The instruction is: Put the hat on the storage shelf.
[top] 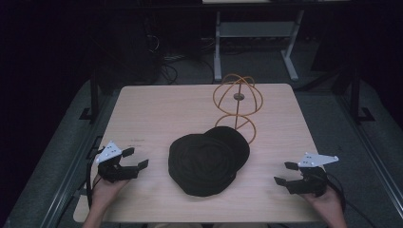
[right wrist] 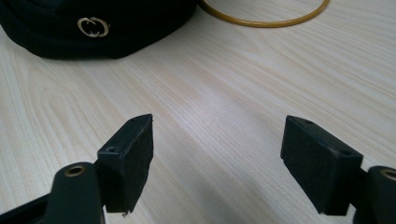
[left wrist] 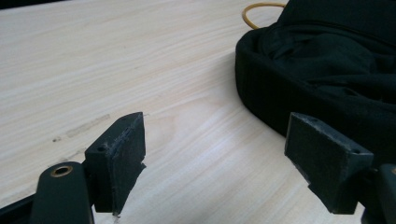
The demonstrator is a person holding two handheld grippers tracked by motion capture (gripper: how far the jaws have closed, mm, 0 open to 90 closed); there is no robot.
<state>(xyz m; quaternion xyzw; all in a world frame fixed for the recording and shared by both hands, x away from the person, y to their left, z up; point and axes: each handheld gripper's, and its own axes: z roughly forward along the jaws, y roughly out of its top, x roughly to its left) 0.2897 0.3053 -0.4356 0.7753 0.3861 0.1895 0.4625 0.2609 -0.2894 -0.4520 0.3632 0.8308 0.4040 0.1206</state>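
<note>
Because the black hat (top: 207, 162) in the middle of the table (top: 157, 111) is soft knitted cloth, it will likely be light and floppy, sagging when lifted, so the thick folded brim looks the best place to pinch. The left gripper (top: 134, 159) and right gripper (top: 284, 173) flank it, well apart from it, jaws spread and empty. Just behind the hat stands a stiff, thin orange wire stand (top: 237, 101) of looping hoops.

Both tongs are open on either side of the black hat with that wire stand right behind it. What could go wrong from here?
1. The black hat is soft and floppy; a pinch by the left tongs or right tongs may gather only a fold, so it sags or slips.
2. The hat lies against the base of the orange wire stand; lifting or dragging it could probably snag or tip that light stand.
</note>
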